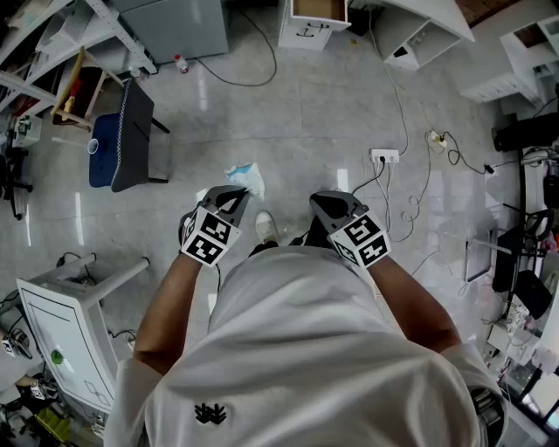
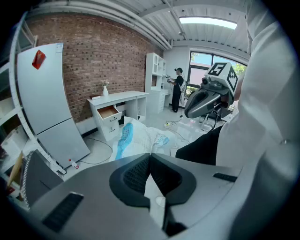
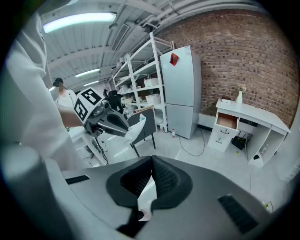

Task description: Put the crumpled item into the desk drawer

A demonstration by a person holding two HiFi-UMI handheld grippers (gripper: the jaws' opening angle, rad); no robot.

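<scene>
The crumpled item, white with blue print, sticks out past the tips of my left gripper, which is shut on it. In the left gripper view it bulges just beyond the closed jaws of the left gripper as a white and blue wad. My right gripper is held beside it at waist height, shut and apart from the item; its own view shows the jaw tips of the right gripper meeting. Across the floor, the white desk's open drawer shows a brown inside.
A dark chair stands to the left on the tiled floor. A white cabinet is at the lower left. A power strip and cables lie to the right. A grey fridge and shelving stand near the desk. A person stands far off.
</scene>
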